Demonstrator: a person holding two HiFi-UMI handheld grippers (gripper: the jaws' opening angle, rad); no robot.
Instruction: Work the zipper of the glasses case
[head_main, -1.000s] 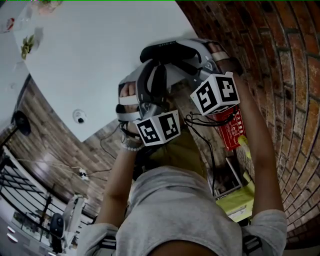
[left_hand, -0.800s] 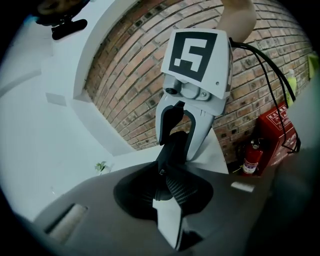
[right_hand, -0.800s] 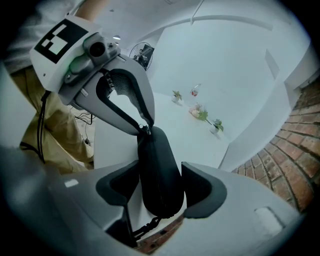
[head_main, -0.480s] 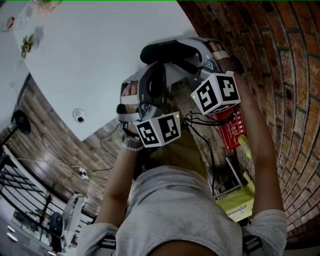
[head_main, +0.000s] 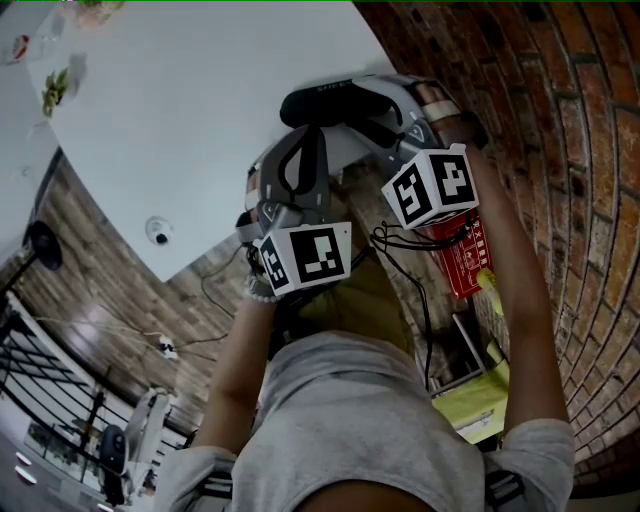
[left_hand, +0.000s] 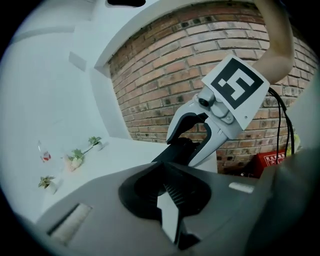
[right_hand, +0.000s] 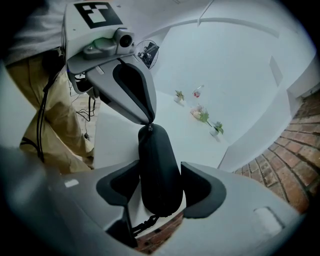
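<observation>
- White tabletop (head_main: 180, 120) fills the upper left of the head view, with a red brick wall (head_main: 585, 150) curving down the right side and wood-plank floor (head_main: 90, 300) below the table's edge
- Both tongs are raised close together near that edge, their marker cubes turned toward the person
- The right gripper (right_hand: 160, 187) clamps the black glasses case (right_hand: 159, 165): its two dark pads press on either side of the case's lower half
- The case stands lengthwise away from that gripper's camera, and a braided cord loop (right_hand: 142, 225) hangs from its near end
- The left gripper (left_hand: 169, 200) has its jaws pressed together, having just been closing
- In the right gripper view, the left gripper's tips meet at the far end of the case, pinching the small zipper pull (right_hand: 148, 128)
- In the left gripper view the case shows as a dark shape beyond the shut jaws, between the right gripper's pale fingers (left_hand: 212, 142)
- Small plant sprigs (right_hand: 205, 116) sit on the tabletop, well apart from the case
- A red box (head_main: 462, 255) with print stands low by the brick wall
- Tan trousers (right_hand: 45, 100) and black cables (head_main: 425, 300) show beneath the person's arms
</observation>
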